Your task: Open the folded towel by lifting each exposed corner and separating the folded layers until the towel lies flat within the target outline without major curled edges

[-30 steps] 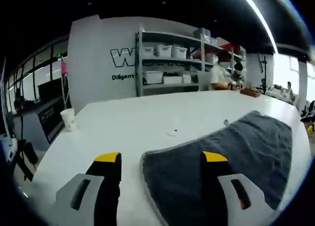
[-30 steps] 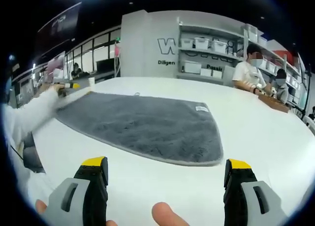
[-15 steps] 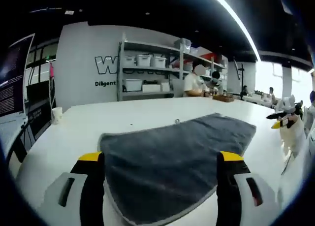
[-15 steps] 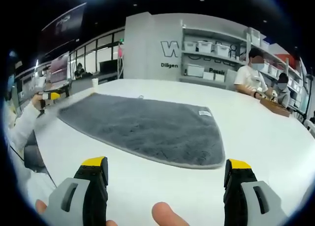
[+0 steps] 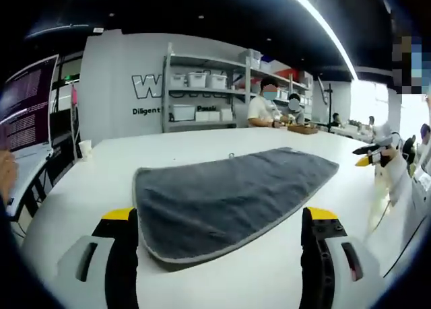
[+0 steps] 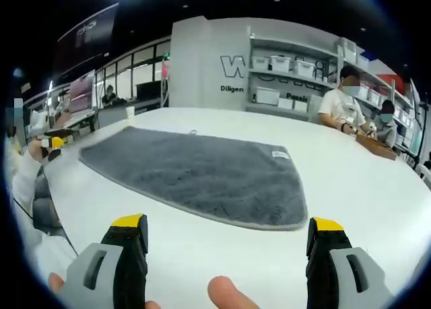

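Grey towel [image 5: 229, 191] [image 6: 199, 171] lay spread flat on white table [image 6: 350, 188], left gripper [image 5: 219, 225] released, right gripper [image 6: 225, 231] released, both clear of towel, holding nothing

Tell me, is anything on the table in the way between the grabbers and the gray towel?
Nothing visible. Bare white table lies between the right gripper and the gray towel. The left gripper has its open fingers on either side of the towel's near edge. The paper cup stands far off.
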`<state>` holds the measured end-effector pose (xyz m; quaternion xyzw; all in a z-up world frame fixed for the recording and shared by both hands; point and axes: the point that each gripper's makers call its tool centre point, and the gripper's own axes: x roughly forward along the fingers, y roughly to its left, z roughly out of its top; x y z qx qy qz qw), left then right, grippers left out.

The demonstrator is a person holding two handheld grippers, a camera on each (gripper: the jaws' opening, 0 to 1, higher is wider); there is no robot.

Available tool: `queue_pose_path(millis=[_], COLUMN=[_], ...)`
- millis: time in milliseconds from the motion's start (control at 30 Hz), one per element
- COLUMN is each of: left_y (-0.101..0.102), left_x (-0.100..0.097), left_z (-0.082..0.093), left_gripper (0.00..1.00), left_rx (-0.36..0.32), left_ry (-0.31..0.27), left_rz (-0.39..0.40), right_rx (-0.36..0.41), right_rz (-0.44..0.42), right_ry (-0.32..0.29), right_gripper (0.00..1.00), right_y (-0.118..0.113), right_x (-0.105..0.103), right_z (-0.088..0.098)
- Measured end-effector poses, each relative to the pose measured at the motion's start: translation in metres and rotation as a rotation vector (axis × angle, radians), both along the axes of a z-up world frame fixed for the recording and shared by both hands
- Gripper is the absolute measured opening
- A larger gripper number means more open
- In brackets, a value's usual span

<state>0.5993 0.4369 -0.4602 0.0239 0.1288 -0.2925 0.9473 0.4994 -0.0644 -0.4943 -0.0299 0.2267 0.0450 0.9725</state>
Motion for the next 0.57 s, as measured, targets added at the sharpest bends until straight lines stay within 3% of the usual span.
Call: queue_pose_path(millis=[567], left_y=[-0.001], left_x=[-0.012], left_z=[-0.011], left_gripper=[1.00], left_rx=[0.008], left_ry=[0.026], left_rz=[0.012], right_rx=[0.001], right_rz=[-0.003], right_ry=[0.008], right_gripper=[0.99], right_y=[-0.003], right_x=[0.000], right_z=[-0.002])
